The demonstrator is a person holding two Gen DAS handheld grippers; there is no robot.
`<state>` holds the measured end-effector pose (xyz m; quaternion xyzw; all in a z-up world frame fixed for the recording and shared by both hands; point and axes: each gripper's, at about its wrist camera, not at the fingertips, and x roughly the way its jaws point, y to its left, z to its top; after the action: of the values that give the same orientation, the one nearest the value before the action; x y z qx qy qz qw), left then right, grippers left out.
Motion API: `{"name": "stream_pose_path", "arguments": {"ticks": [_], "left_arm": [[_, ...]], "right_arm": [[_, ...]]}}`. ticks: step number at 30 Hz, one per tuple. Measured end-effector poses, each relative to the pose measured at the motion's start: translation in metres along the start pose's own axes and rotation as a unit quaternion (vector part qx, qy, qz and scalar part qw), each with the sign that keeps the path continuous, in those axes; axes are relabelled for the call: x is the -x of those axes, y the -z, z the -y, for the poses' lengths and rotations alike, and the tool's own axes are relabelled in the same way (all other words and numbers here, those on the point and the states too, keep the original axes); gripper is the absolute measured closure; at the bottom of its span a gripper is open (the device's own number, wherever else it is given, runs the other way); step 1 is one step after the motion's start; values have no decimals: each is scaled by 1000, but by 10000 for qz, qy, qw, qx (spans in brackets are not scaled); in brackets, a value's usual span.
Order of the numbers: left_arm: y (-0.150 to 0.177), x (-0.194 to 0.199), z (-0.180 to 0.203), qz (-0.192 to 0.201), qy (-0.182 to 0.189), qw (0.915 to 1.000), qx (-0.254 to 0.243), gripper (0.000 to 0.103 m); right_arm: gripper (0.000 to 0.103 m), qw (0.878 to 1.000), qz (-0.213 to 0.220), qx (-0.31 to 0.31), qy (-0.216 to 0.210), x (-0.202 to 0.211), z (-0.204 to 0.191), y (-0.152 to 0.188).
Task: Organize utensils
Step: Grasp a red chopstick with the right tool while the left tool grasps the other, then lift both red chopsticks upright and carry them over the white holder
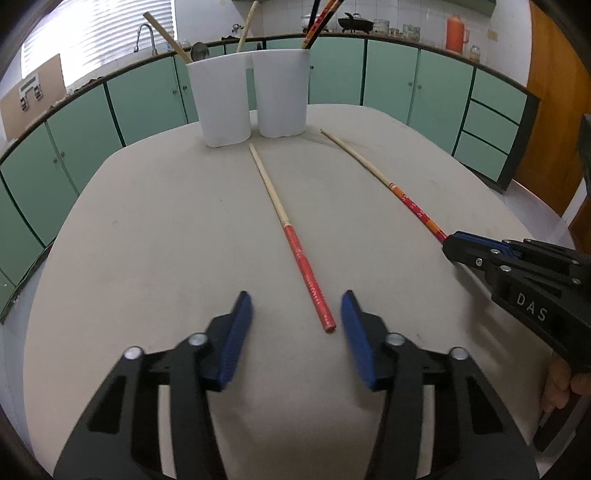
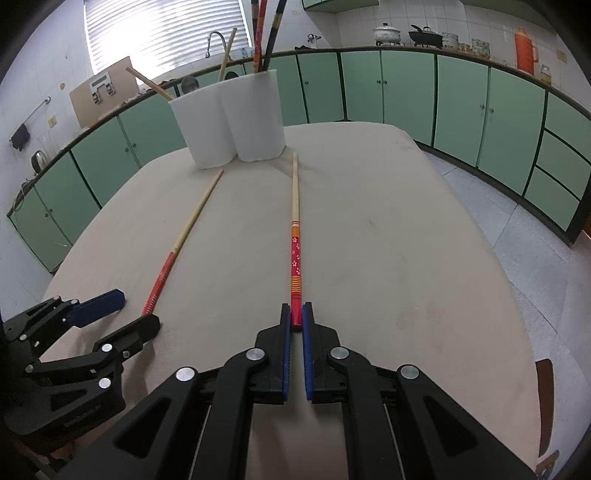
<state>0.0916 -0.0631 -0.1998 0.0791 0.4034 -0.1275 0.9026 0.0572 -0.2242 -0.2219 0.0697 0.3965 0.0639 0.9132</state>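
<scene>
Two chopsticks lie on the beige table (image 1: 147,240). One with a plain red handle (image 1: 291,240) points at the white twin-cup holder (image 1: 255,96); its red end lies between the fingers of my open left gripper (image 1: 295,306). The other has a flowered red and orange handle (image 2: 295,254). My right gripper (image 2: 295,314) is shut on its red end, on the table. This chopstick (image 1: 384,181) and the right gripper (image 1: 452,243) also show in the left wrist view. The holder (image 2: 229,122) contains several chopsticks and a spoon.
Green cabinets (image 1: 391,77) curve behind the table, with pots and an orange thermos (image 1: 455,33) on the counter. A sink tap (image 1: 146,35) and a window are at the back left. The table's right edge drops to a tiled floor (image 2: 517,221).
</scene>
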Motion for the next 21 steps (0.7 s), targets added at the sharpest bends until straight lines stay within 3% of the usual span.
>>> {"name": "stream_pose_path", "arguments": {"ticks": [7, 21], "left_arm": [[1, 2, -1, 70, 16, 9999, 83, 93], [-6, 32, -12, 515, -68, 9985, 159, 98]], "right_arm": [[97, 9999, -13, 79, 80, -1, -4, -1], [97, 9999, 76, 121, 60, 5, -6, -3]]}}
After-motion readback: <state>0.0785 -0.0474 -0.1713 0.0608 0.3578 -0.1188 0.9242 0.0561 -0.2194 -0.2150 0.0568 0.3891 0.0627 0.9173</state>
